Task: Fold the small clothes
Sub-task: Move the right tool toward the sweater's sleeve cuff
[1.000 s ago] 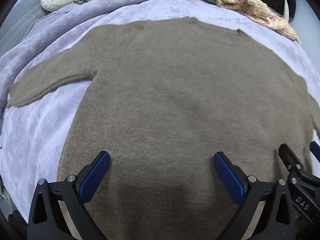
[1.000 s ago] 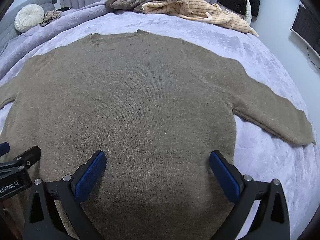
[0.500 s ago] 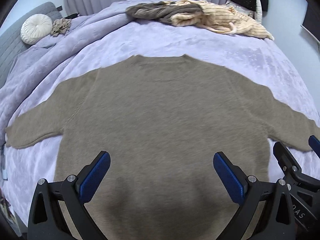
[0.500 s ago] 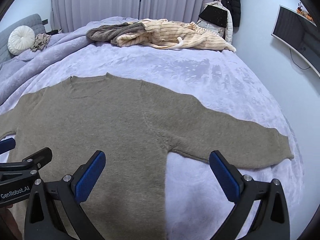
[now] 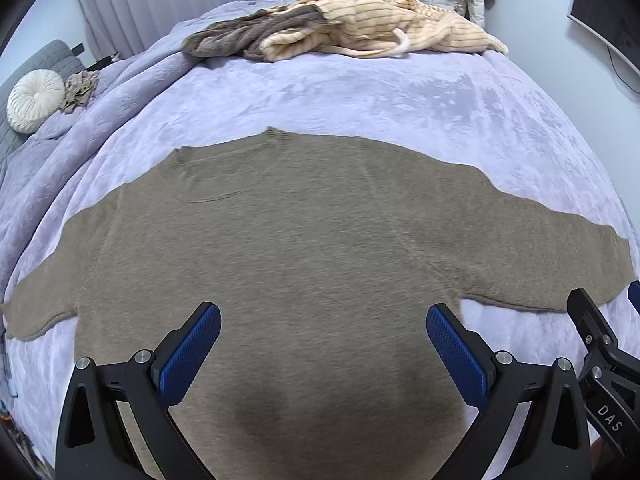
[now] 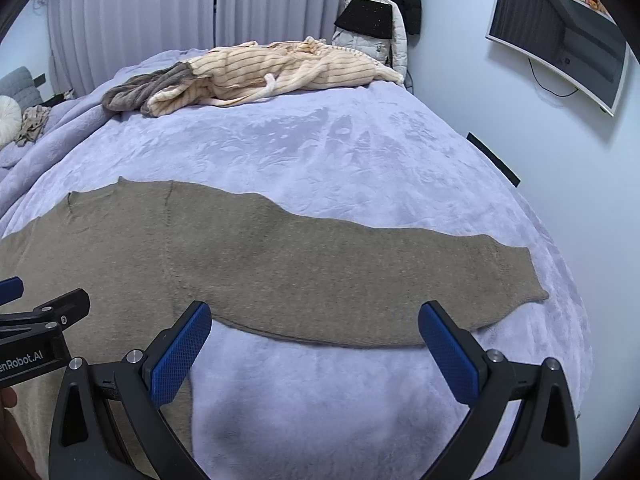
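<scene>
My left gripper (image 5: 320, 344): jaws spread, empty, above taupe sweater (image 5: 304, 248). My right gripper (image 6: 316, 344): spread, empty, above its sleeve (image 6: 380, 272). Sweater: flat on lilac bedspread (image 6: 320, 152), well short of striped garment (image 6: 280, 68).

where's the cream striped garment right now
In both wrist views, the cream striped garment lies heaped at the bed's far edge, beside a grey garment, beyond the brown sweater.
</scene>
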Demonstrator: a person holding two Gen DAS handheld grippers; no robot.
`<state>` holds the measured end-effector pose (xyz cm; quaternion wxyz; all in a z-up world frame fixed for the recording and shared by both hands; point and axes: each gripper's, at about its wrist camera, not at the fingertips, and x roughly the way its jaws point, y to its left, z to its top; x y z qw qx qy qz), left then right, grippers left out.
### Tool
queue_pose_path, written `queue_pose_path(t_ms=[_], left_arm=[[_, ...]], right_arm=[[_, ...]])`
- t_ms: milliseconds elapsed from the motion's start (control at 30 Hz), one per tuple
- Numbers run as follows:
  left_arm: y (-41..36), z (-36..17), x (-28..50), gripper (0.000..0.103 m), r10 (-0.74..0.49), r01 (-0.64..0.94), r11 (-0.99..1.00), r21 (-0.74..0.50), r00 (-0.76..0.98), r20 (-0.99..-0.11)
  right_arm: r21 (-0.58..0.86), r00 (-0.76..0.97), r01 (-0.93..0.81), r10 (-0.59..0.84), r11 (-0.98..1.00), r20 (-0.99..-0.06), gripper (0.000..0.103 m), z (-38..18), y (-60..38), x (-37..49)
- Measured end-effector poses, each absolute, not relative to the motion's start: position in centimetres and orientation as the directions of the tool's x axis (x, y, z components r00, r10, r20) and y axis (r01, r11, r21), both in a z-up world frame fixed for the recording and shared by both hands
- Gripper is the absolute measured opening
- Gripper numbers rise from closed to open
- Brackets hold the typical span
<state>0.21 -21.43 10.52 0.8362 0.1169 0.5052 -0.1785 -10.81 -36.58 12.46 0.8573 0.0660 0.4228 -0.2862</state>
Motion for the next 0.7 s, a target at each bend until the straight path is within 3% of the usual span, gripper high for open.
queue_pose_path(t_ms=[700], left_arm=[[-33.3,8.2,-0.9,0.103,-0.19,0.54,0.84,0.049,0.378,-0.906]], right_arm=[[-0.104,0.342,0.74,-0.504,0.665,-0.793,0.103,9.9,-51.1,-18.1]])
